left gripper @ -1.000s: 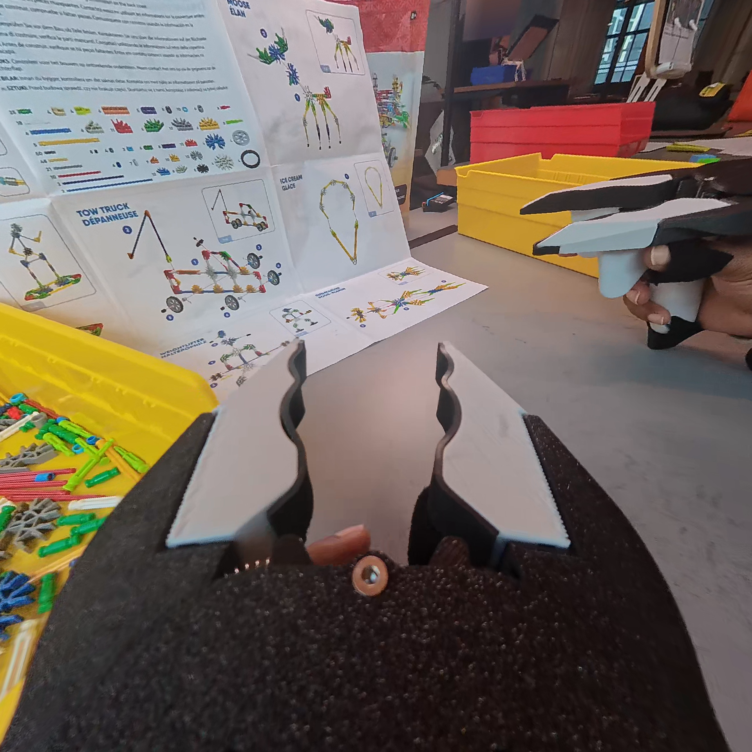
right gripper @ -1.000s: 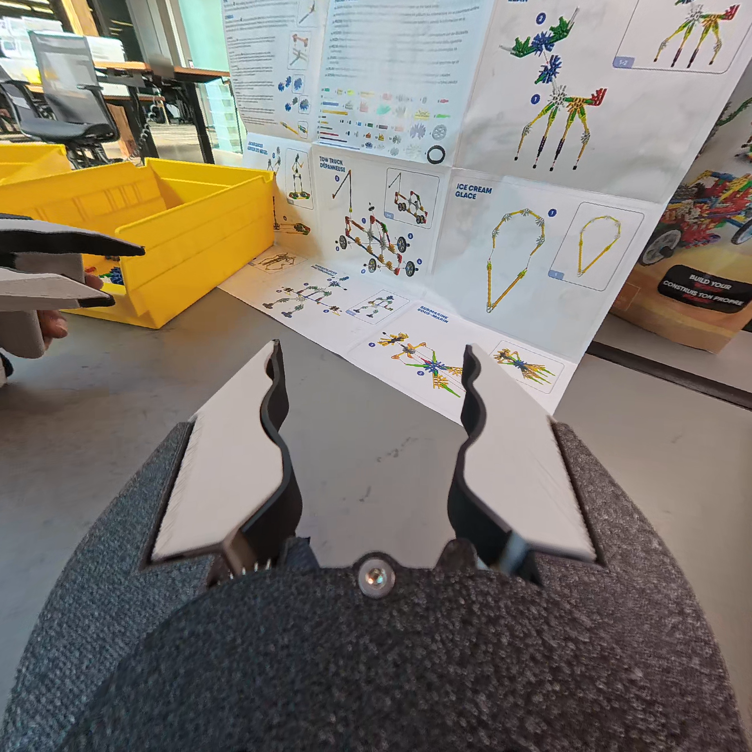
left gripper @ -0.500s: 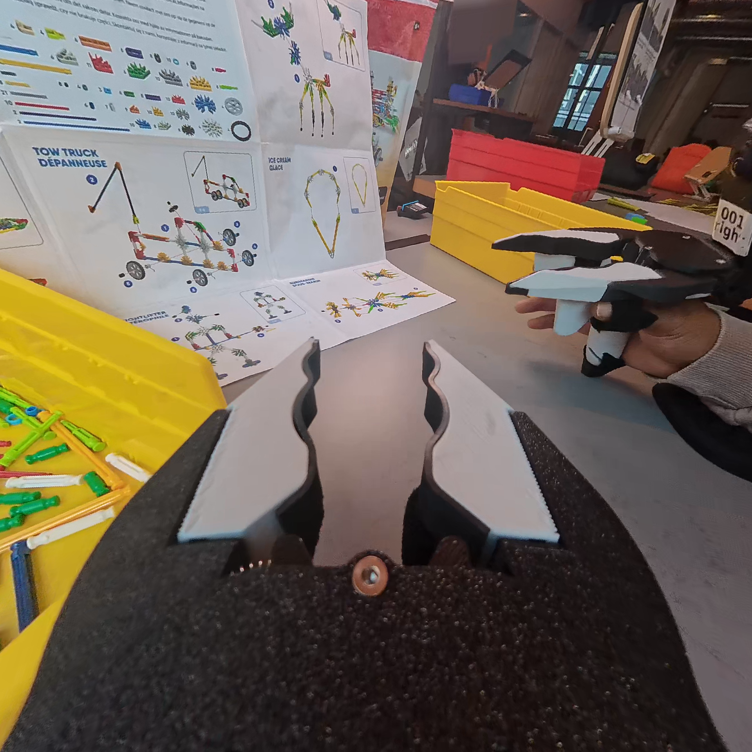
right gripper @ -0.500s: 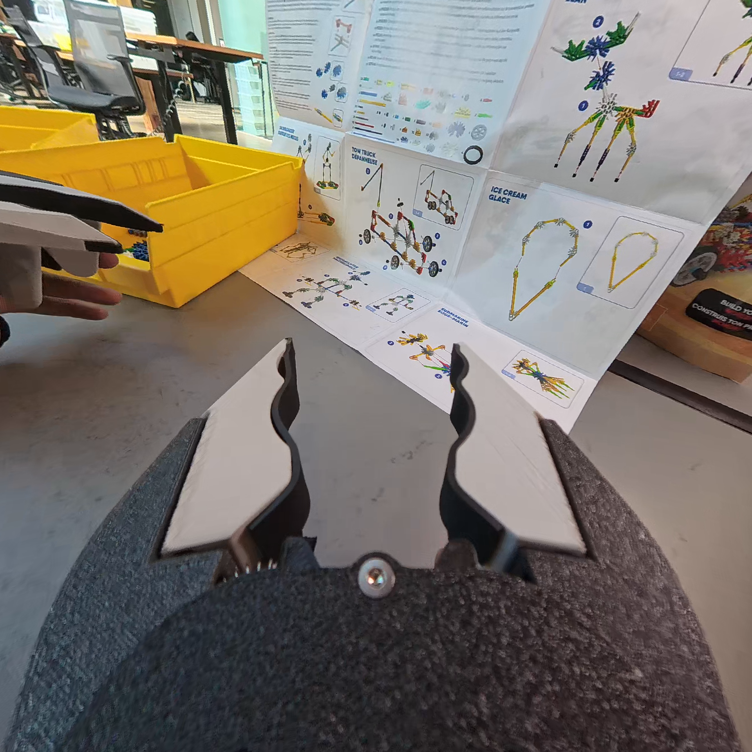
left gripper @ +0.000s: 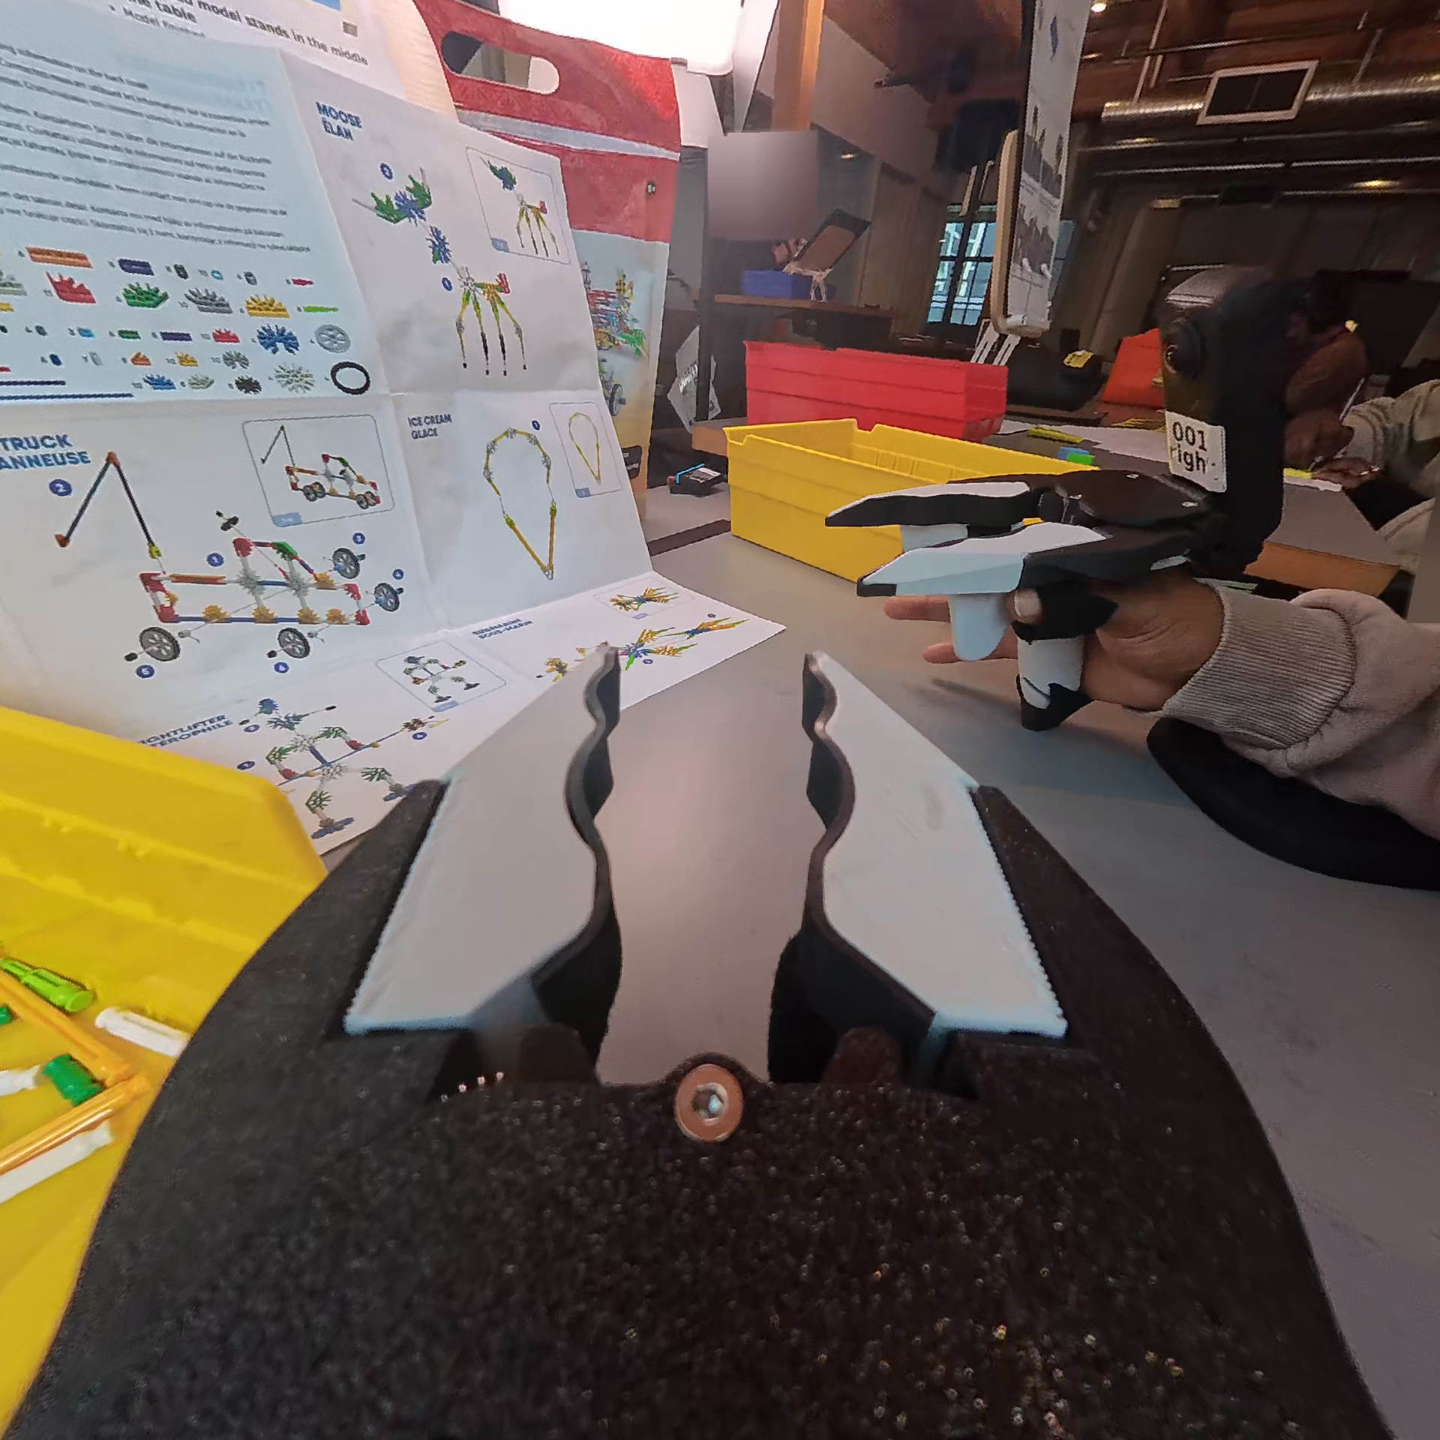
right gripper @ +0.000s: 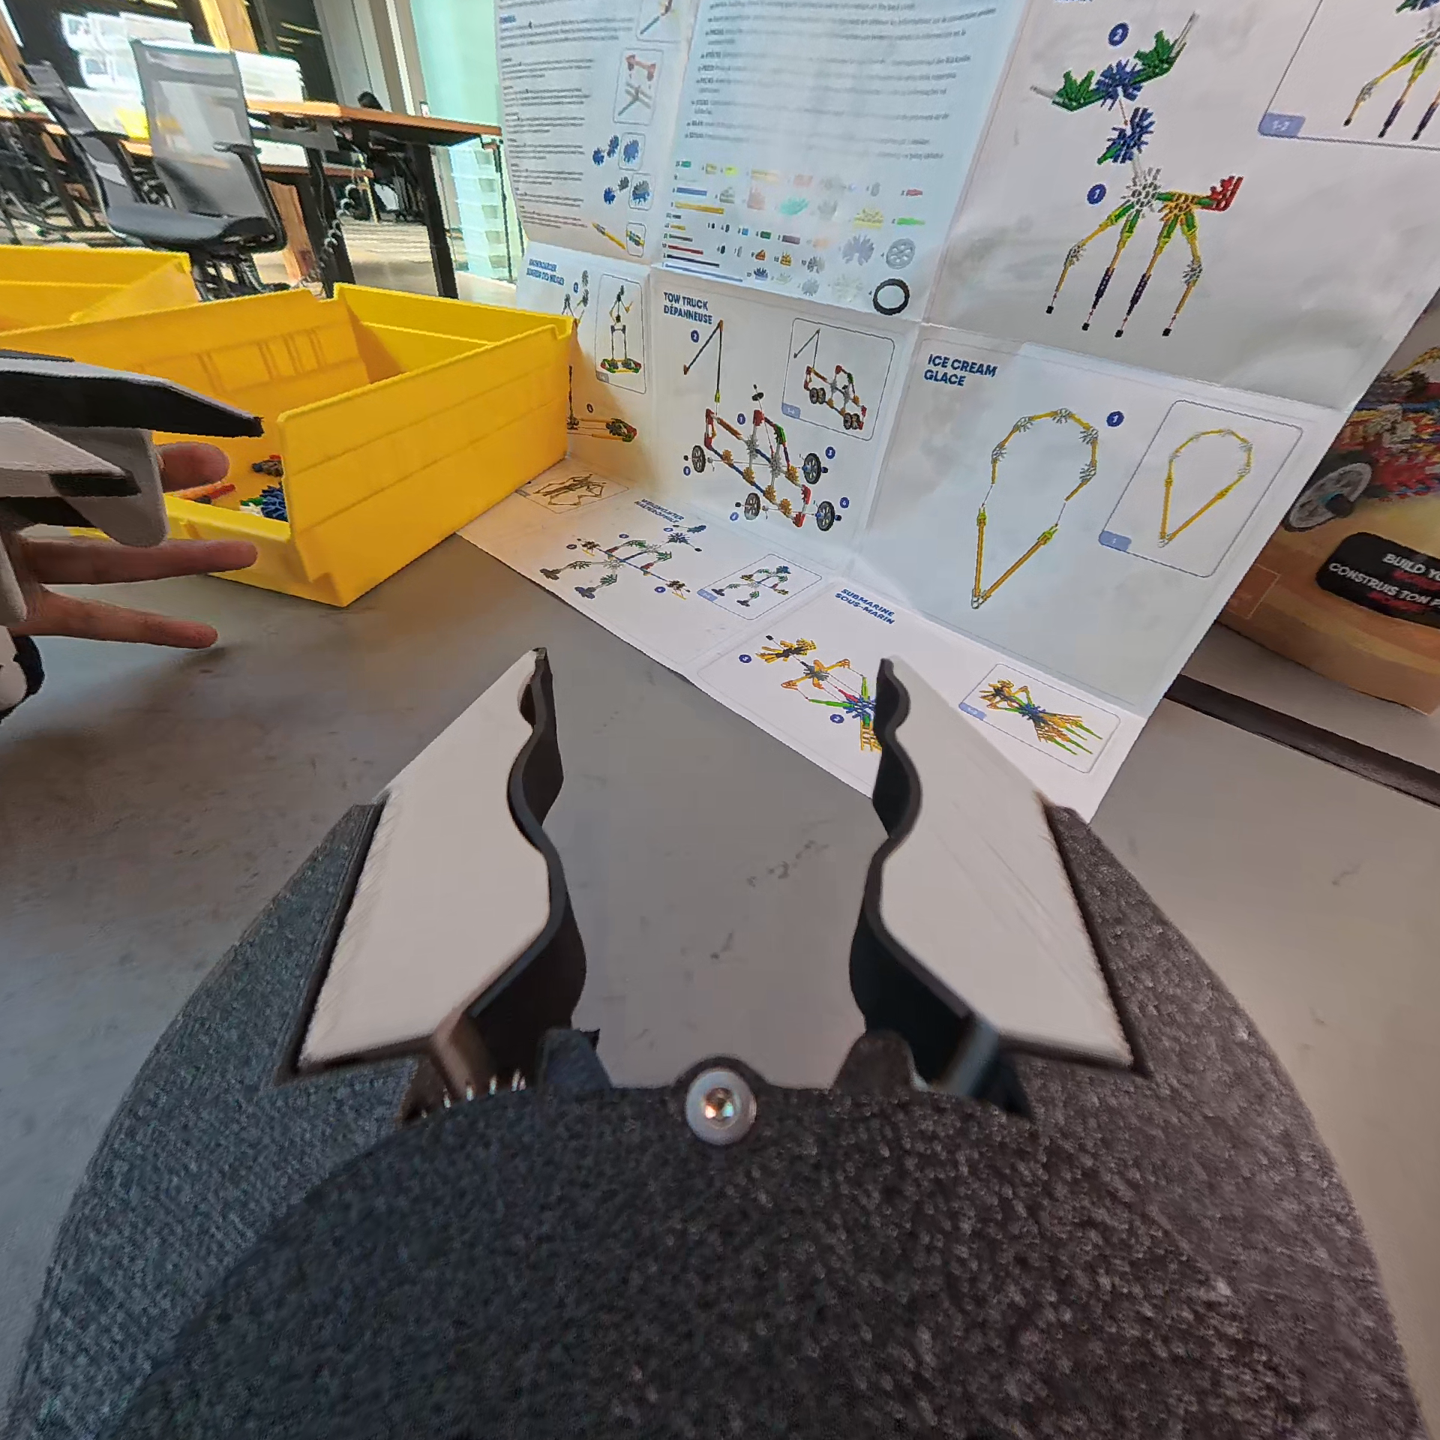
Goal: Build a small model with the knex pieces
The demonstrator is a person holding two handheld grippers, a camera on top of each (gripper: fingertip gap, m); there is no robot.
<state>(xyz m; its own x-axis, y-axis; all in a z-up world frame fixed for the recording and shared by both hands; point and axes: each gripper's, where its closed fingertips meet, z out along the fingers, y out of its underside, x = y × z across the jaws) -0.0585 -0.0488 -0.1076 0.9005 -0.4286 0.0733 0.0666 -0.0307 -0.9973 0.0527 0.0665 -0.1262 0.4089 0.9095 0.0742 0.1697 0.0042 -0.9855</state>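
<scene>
Both tongs, L & R, agape, empty

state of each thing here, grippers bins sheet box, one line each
left gripper: open, empty, above bare table
right gripper: open, empty, tips near the sheet's edge
near yellow bin: open-topped, holds small building pieces
instruction sheet: unfolded, propped upright, bottom fold flat on table
toy box: standing behind the sheet
</scene>
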